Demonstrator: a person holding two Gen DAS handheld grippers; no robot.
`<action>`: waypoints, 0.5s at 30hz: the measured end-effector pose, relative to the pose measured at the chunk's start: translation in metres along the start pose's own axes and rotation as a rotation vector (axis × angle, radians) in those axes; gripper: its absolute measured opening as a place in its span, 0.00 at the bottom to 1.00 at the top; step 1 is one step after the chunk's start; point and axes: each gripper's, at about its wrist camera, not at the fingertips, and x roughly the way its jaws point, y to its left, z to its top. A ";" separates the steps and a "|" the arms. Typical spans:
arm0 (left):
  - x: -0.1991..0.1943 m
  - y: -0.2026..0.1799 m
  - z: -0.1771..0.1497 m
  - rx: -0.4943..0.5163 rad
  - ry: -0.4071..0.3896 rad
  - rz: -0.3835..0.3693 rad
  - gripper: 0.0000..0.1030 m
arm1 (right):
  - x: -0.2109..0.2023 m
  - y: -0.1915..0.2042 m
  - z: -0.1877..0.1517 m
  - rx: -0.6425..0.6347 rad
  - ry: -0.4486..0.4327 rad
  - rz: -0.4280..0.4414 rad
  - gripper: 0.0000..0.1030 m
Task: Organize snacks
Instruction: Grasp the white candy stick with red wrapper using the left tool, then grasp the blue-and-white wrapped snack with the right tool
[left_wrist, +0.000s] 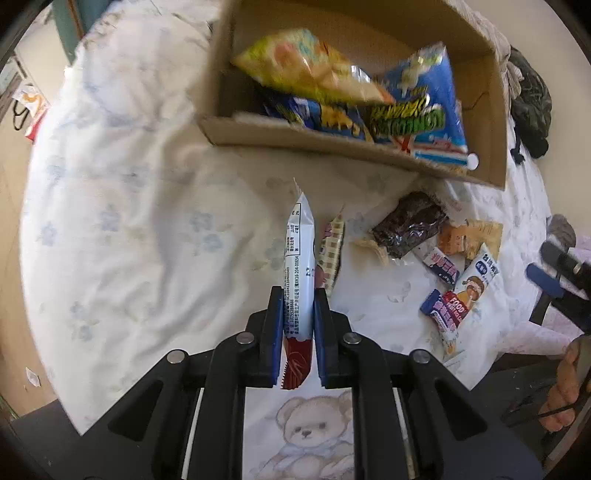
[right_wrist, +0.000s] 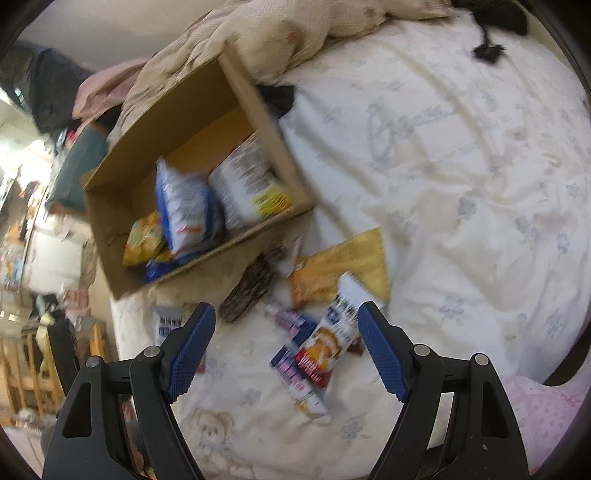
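My left gripper (left_wrist: 297, 293) is shut on a long white packet with a red end (left_wrist: 300, 258), which sticks up between the pads above the bed. Beyond it stands an open cardboard box (left_wrist: 332, 142) with a yellow bag (left_wrist: 306, 70) and a blue bag (left_wrist: 428, 103) inside. A checked packet (left_wrist: 331, 251) lies just right of the held one. My right gripper (right_wrist: 286, 310) hangs open over loose snacks: a white and red packet (right_wrist: 327, 345), a purple one (right_wrist: 291, 365), an orange one (right_wrist: 332, 275) and a dark one (right_wrist: 251, 291). Nothing touches its pads.
The white floral bedspread (left_wrist: 129, 229) has free room on the left. A crumpled beige blanket (right_wrist: 288, 33) lies behind the box (right_wrist: 107, 236), and dark clothing (left_wrist: 532, 103) lies at the far right. A person's hand (left_wrist: 565, 387) shows at the bed's edge.
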 end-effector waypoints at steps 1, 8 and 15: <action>-0.005 0.001 -0.001 0.001 -0.016 0.011 0.11 | 0.004 0.003 -0.002 -0.021 0.034 0.011 0.80; -0.038 0.010 -0.006 -0.017 -0.078 0.037 0.12 | 0.064 0.031 -0.035 -0.236 0.310 -0.100 0.51; -0.038 0.007 -0.005 -0.022 -0.092 0.030 0.12 | 0.102 0.044 -0.060 -0.426 0.409 -0.303 0.20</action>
